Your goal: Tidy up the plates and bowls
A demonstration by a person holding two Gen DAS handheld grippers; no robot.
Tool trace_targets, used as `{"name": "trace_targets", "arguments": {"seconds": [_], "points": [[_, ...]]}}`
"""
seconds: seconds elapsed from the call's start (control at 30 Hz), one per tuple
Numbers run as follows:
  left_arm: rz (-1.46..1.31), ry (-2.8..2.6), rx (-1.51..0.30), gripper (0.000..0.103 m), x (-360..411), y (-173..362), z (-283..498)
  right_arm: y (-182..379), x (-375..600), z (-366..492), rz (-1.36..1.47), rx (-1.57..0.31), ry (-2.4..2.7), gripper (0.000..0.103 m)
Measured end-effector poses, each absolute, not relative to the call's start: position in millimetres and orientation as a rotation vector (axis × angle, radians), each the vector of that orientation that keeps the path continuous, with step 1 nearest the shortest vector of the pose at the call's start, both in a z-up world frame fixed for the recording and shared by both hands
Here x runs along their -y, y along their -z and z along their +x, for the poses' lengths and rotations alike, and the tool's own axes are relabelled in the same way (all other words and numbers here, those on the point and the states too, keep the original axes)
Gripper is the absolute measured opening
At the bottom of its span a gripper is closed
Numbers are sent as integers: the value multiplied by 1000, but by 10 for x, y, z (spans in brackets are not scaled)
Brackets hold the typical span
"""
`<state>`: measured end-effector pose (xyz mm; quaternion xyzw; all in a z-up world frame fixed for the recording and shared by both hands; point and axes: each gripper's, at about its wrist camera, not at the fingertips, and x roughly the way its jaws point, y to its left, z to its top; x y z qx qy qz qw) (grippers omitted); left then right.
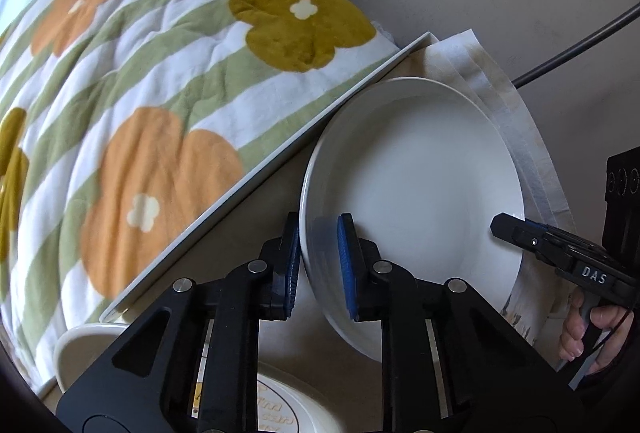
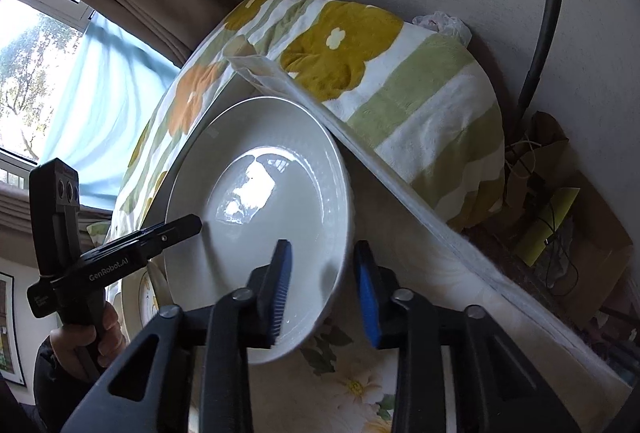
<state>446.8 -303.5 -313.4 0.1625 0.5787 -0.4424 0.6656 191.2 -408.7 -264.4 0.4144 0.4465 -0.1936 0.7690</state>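
Note:
A white deep plate (image 1: 420, 169) lies tilted on a pale cloth (image 1: 496, 89). My left gripper (image 1: 319, 237) straddles its near-left rim, one blue pad inside and one outside, shut on the wall. In the right wrist view the same plate (image 2: 264, 193) shows a bright glare in its well. My right gripper (image 2: 322, 251) holds the opposite rim, with the inner pad on the slope and the outer pad against the edge. Each gripper also shows in the other's view: the right gripper (image 1: 508, 227) at the plate's right rim, the left gripper (image 2: 188, 227) at its left rim.
A flowered blanket (image 1: 168, 81) lies behind a white board edge (image 1: 256, 185). Cream dishes (image 1: 84, 349) sit at the lower left, one with printed writing (image 1: 288, 409). A flowered tablecloth (image 2: 352, 389) lies below. A black cable (image 2: 548, 1) and a brown bag (image 2: 560, 161) are on the right.

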Motion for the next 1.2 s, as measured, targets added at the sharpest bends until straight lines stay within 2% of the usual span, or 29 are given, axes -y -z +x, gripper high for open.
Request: {"name": "trace_targets", "arguments": {"seconds": [0.1, 0.6, 0.9, 1.2], "points": [[371, 997, -1306, 15, 3035, 3134, 4473, 2683, 4113, 1911, 910, -974, 436, 15], [395, 964, -1228, 16, 2994, 2899, 4344, 2583, 4088, 1923, 858, -961, 395, 14], [329, 892, -1143, 15, 2716, 2362, 4044, 2157, 4007, 1820, 758, -905, 303, 14], [190, 709, -1062, 15, 2089, 1685, 3324, 1510, 3803, 1627, 618, -904, 113, 14]]}}
